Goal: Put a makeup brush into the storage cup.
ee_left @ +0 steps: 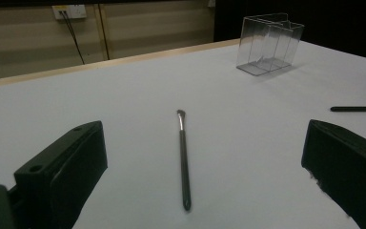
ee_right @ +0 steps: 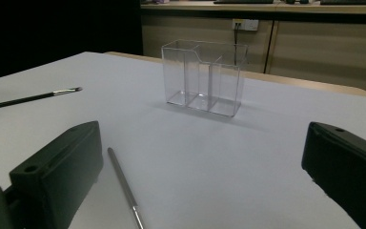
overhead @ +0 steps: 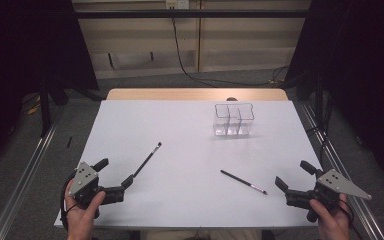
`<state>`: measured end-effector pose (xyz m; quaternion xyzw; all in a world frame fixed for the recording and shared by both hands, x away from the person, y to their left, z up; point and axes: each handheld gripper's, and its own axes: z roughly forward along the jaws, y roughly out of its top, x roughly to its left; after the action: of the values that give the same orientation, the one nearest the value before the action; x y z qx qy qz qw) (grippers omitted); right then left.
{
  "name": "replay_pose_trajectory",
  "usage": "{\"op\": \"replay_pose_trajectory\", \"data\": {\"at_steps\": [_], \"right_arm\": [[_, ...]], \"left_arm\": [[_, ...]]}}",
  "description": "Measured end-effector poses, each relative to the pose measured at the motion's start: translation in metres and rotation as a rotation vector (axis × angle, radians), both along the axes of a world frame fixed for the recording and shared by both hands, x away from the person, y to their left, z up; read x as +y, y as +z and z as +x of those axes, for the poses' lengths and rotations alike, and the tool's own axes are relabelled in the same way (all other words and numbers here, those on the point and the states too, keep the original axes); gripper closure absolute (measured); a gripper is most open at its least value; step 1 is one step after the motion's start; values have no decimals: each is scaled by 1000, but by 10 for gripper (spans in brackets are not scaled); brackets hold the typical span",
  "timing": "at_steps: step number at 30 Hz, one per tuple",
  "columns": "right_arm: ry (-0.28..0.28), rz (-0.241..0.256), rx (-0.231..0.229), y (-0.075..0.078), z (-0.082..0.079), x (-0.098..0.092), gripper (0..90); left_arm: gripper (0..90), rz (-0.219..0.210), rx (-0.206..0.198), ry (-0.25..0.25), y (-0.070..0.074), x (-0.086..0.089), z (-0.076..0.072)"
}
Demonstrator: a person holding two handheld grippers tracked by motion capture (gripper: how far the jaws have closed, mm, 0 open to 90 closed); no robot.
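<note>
White table (overhead: 190, 165) surface stands before a beige panelled wall. Left gripper (overhead: 114, 174) and right gripper (overhead: 294, 176) rest at the near edge, jaws apart, holding nothing. Left brush (overhead: 147, 159) lies just ahead of the left gripper; right brush (overhead: 243, 181) lies near the right. The right gripper view resolves the clear organizer (ee_right: 203, 78) into compartments.

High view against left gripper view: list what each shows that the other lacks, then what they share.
High view alone: both hands, the right gripper, the floor beside the table. Left gripper view alone: a wall socket, and its own jaws up close, wide apart. Shared: the white table, the clear organizer, the near brush and the far brush.
</note>
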<state>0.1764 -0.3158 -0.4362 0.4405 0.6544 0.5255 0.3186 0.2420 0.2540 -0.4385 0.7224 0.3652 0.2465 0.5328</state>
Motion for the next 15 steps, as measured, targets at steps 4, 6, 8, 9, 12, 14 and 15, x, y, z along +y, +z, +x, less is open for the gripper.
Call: {"op": "replay_pose_trajectory", "data": {"at_steps": [4,6,8,9,12,14,15], "right_arm": [[-9,-6,3,0,1,-2,0],[-14,1,4,-1,1,-4,0],[-17,10,4,-1,1,-5,0],[-13,9,4,-1,2,-5,0],[-1,3,7,-1,2,-4,0],[2,3,8,-1,2,-4,0],[4,2,9,-1,2,-4,0]], "left_arm": [[14,2,-3,-2,1,0,0],[14,1,0,1,0,-1,0],[14,4,0,1,0,-2,1],[14,4,0,1,0,-2,1],[14,13,2,4,0,-3,0],[15,17,2,0,0,-3,-1],[15,18,1,-3,1,-3,-1]]}}
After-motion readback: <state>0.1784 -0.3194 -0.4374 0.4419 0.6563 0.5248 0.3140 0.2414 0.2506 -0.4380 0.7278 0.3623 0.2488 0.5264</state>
